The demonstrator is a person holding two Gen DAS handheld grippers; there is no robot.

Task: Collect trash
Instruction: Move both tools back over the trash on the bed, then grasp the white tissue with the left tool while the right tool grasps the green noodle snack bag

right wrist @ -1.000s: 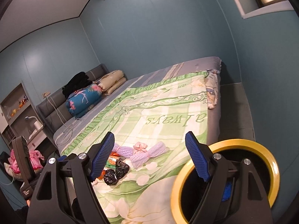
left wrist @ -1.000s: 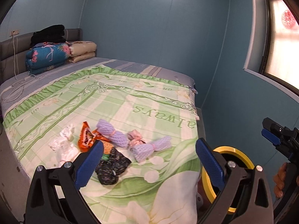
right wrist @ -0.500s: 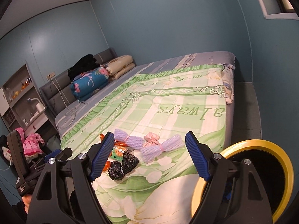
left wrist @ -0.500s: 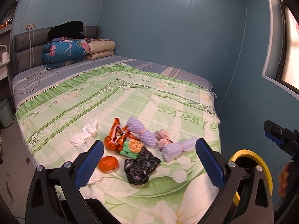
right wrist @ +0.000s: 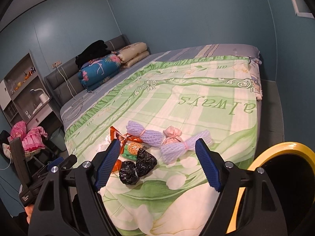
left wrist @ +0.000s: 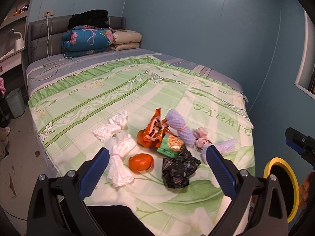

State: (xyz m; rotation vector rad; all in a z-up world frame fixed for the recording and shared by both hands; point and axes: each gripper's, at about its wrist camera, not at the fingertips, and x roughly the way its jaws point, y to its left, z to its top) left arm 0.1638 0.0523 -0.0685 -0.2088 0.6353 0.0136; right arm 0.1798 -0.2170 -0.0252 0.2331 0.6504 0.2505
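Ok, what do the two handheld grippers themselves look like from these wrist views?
Both match: the left gripper and right gripper have black, triangular cut-out frames with silver bolts, and their jaws carry ribbed blue pads. In the right view the left one's black handle bears a small white label. No sleeves or cables show.

- Both fisheye views are evenly lit, soft indoor light from overhead, source out of shot.
- Blue wall (right wrist: pixel 187 19) carries a pale sheen at upper left in the right view (a mild glare).
- Bed cover (left wrist: pixel 137 98) is bright and sharp; short soft shadows sit under the trash pile (left wrist: pixel 157 143).
- Straight lines bow hard toward the rims, and the corners are black.
- No motion blur to speak of.
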